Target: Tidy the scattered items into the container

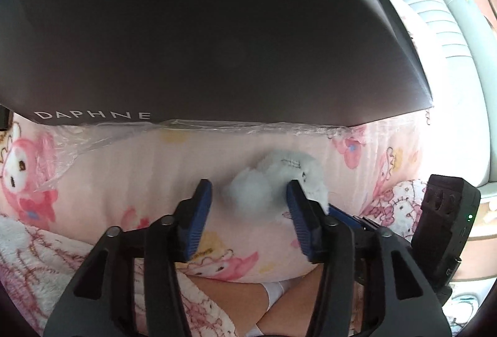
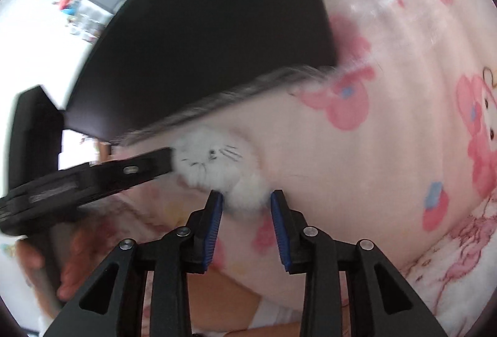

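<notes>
the step in hand is picking up the white plush toy (image 1: 273, 181), which lies on the pink cartoon blanket (image 1: 130, 169) just before the dark box (image 1: 198, 35). the left gripper (image 1: 248, 206) stands spread around its fluff. the right gripper (image 2: 247, 206) also straddles it, pads not clearly pressing. next, one must close and lift it over the box wall. the box's inside is hidden.

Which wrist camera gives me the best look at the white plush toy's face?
Right wrist: the white plush toy faces the lens, eyes and whiskers visible, slightly blurred. Left wrist shows only its fluffy body side-on, partly hidden behind a finger.
</notes>
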`<state>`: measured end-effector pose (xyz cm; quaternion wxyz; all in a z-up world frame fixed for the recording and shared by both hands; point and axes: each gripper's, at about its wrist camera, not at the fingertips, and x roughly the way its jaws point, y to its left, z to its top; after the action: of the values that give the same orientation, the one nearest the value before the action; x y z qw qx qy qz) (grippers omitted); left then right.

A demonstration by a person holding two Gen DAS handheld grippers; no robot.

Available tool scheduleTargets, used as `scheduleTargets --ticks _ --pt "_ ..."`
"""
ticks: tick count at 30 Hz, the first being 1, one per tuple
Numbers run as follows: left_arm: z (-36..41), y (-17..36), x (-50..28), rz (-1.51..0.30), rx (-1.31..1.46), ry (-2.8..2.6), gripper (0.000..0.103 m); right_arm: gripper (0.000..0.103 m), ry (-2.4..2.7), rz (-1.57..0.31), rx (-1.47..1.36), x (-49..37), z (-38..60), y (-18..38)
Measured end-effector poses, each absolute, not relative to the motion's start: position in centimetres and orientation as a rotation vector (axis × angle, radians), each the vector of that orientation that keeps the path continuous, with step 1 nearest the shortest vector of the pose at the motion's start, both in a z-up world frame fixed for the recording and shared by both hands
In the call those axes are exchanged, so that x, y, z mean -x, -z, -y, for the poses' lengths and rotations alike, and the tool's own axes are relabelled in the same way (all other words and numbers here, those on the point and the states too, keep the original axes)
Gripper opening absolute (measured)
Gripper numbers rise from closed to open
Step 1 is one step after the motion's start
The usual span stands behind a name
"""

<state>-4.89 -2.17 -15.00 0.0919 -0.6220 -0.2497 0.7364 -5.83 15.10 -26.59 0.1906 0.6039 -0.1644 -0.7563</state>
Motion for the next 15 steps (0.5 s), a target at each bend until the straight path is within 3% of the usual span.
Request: scheduleTargets --ticks 3,5,9,15 --pt "2.3 15.1 5.2 0.744 1.862 -2.212 0.056 0.031 2.165 0.467 -1.651 6.4 -14.5 26.7" --pt "2.0 14.4 5.0 0.734 1.813 -2.187 0.034 0.030 2.140 0.513 -1.649 6.7 -14.4 26.8" --pt "2.3 12.8 3.9 0.748 1.762 -2.179 0.030 0.021 2.127 0.545 -1.575 5.9 -14.5 25.4" --pt "3.2 7.2 0.0 0.844 1.596 -2.188 0.030 0.020 2.200 0.534 -1.427 3.4 -16.5 19.9"
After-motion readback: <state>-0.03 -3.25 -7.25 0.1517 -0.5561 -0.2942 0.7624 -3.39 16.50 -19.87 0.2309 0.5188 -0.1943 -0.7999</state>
